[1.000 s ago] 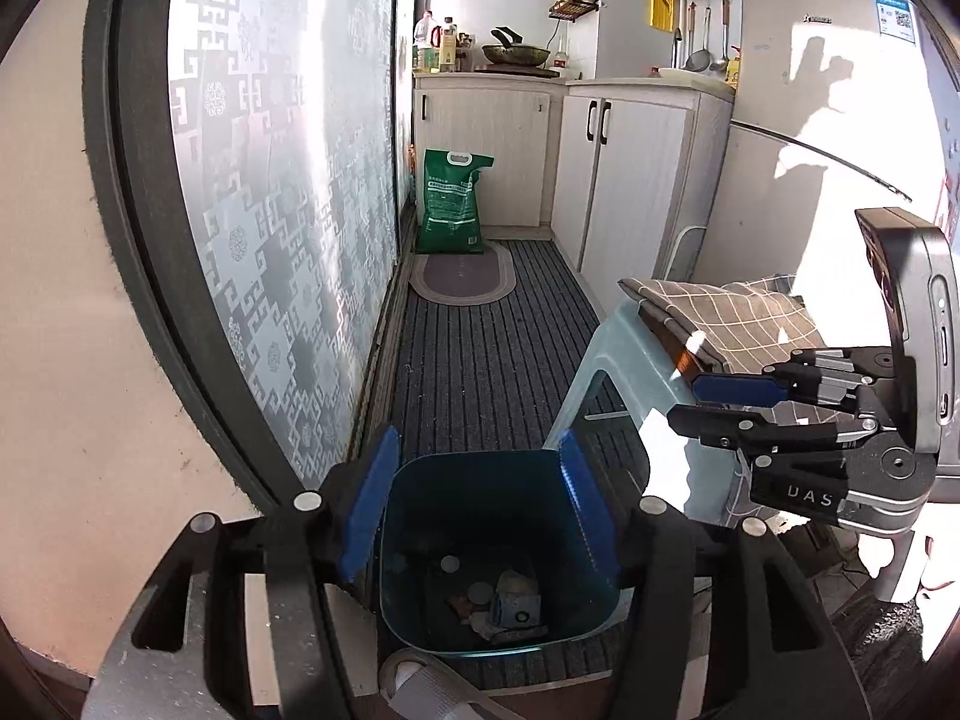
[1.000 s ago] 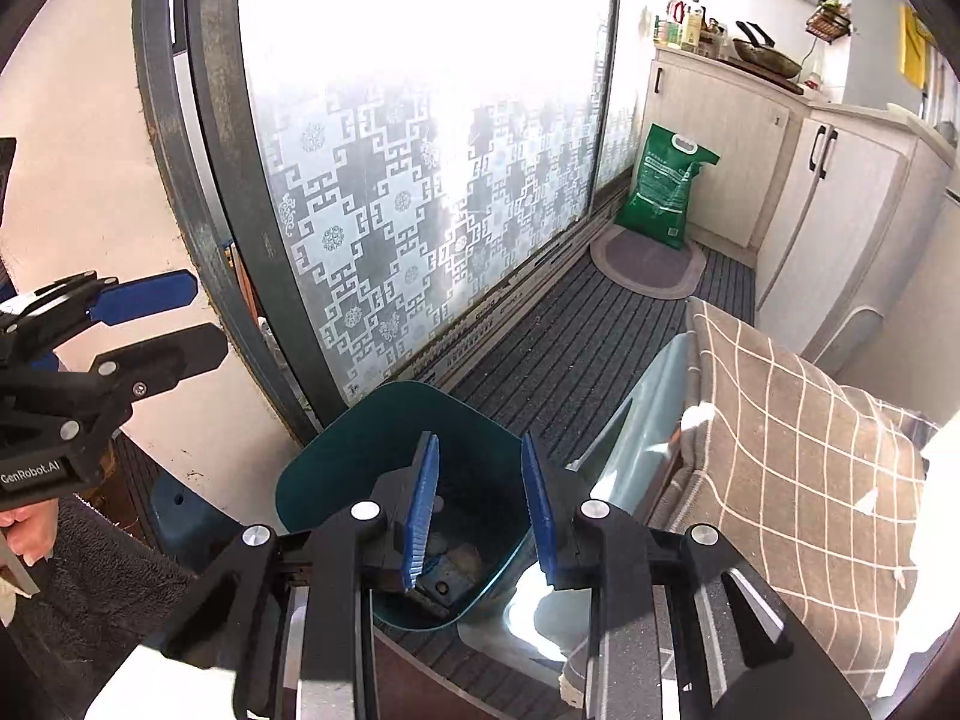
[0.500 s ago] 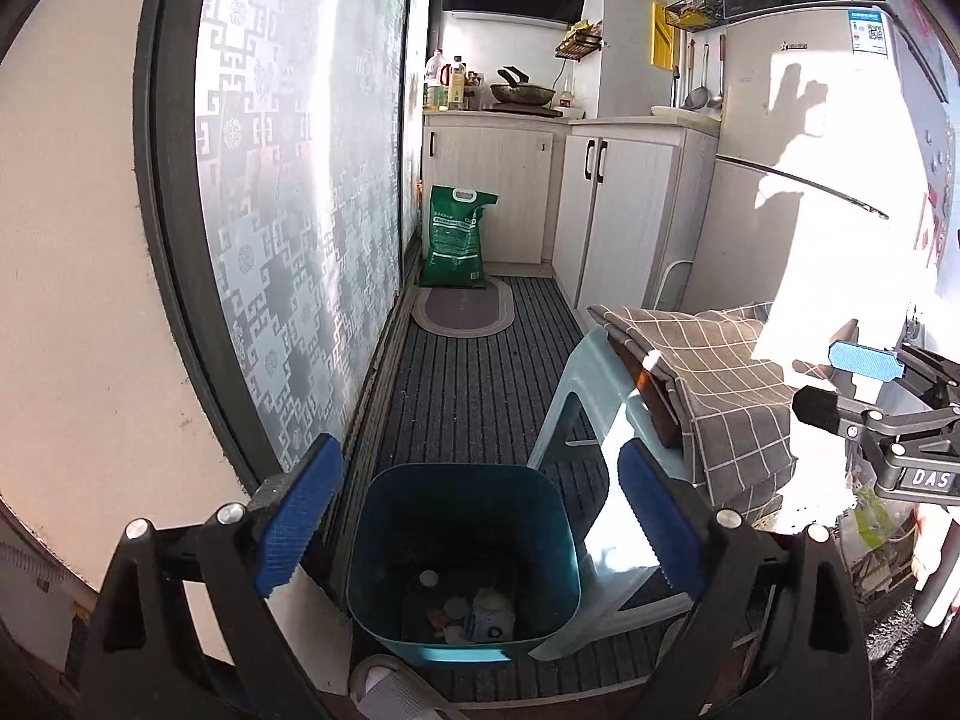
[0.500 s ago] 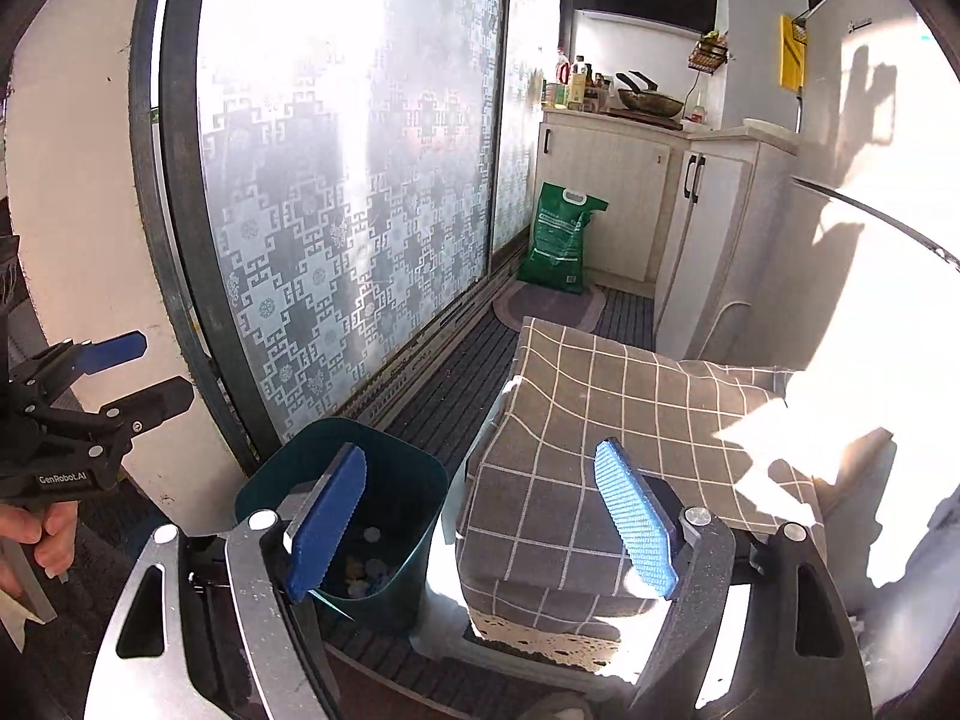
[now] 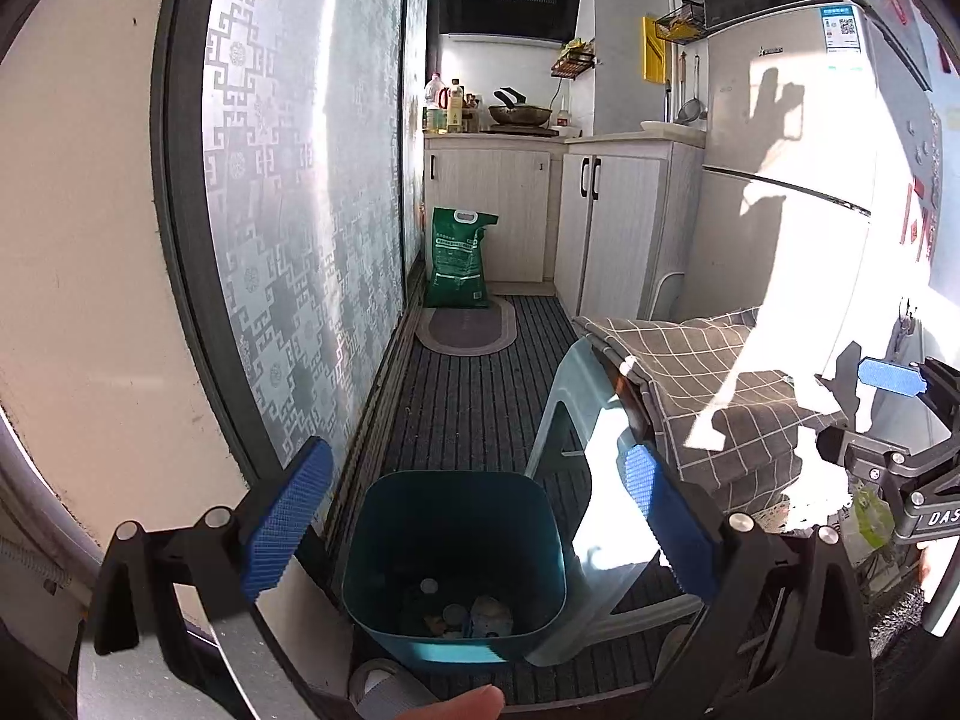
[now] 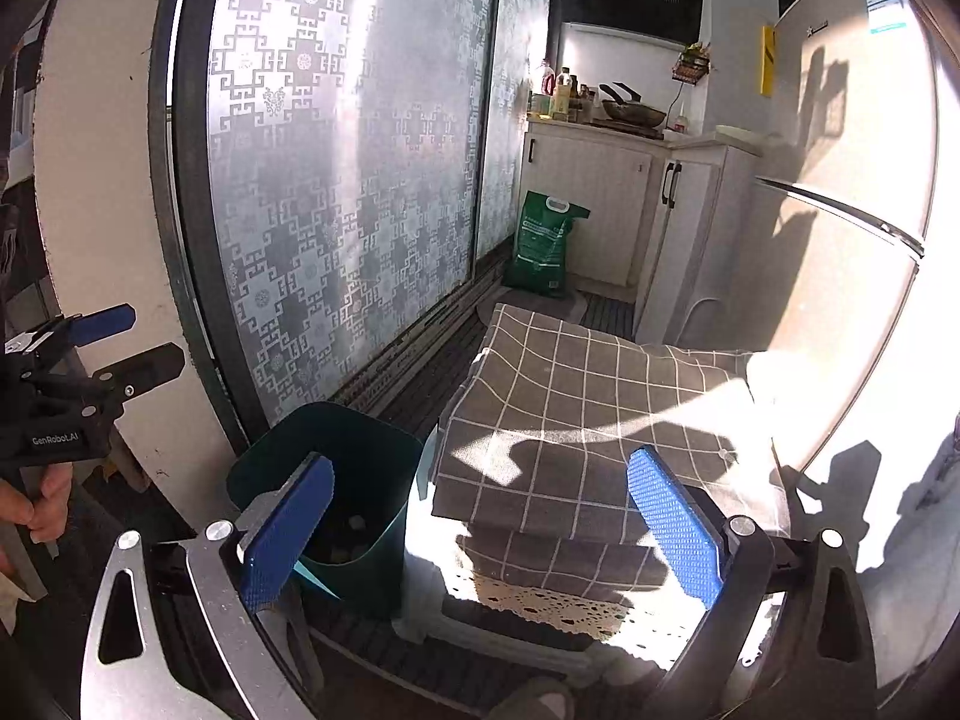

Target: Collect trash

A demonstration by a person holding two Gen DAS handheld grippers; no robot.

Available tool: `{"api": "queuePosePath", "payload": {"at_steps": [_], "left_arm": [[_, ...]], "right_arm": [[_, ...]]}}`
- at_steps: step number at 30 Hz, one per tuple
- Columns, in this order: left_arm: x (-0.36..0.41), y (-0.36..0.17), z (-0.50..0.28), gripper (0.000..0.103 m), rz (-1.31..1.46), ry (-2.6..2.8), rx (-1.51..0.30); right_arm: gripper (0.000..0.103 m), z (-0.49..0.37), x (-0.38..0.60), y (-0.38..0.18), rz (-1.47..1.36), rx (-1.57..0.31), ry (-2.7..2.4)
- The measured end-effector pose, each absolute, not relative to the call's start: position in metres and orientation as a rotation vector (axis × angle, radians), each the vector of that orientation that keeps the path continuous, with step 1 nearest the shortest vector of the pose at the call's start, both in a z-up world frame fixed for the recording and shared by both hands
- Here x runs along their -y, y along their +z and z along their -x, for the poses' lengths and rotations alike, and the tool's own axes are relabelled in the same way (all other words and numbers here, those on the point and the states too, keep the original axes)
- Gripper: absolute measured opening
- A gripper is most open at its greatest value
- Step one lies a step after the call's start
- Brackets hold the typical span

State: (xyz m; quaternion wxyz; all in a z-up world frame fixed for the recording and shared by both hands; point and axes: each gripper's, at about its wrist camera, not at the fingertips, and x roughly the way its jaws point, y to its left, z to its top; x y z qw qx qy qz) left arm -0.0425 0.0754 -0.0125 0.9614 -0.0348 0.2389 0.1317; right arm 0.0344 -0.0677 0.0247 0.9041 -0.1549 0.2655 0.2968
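A dark teal trash bin (image 5: 456, 546) stands on the floor by the sliding door, with several scraps of trash (image 5: 465, 615) at its bottom. My left gripper (image 5: 462, 510) is open and empty, held above and behind the bin. My right gripper (image 6: 480, 516) is open and empty, above the bin (image 6: 360, 480) and the checked cloth (image 6: 588, 414). The right gripper also shows at the right edge of the left wrist view (image 5: 864, 414). The left gripper shows at the left edge of the right wrist view (image 6: 120, 342).
A pale plastic stool (image 5: 594, 540) under the checked grey cloth (image 5: 708, 378) stands right of the bin. A frosted sliding door (image 5: 300, 240) runs along the left. A green sack (image 5: 457, 258), cabinets (image 5: 606, 222) and a fridge (image 5: 798, 180) stand beyond on ribbed matting.
Both grippers have opened wide and pulled up and back from the bin. The bin now sits lower and farther off in both views.
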Motion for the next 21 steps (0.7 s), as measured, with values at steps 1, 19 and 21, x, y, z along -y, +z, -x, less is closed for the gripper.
{"api": "queuePosePath", "payload": {"at_steps": [1, 19, 21], "left_arm": [[-0.074, -0.012, 0.042, 0.100, 0.068, 0.269, -0.485], [-0.085, -0.028, 0.030, 0.100, 0.097, 0.281, -0.517], [-0.085, -0.028, 0.030, 0.100, 0.098, 0.279, -0.517]], "right_arm": [[0.099, -0.035, 0.067, 0.023, 0.322, -0.549, 0.613], [0.099, -0.037, 0.062, 0.013, 0.343, -0.567, 0.612], [0.100, -0.037, 0.062, 0.013, 0.343, -0.566, 0.611]]}}
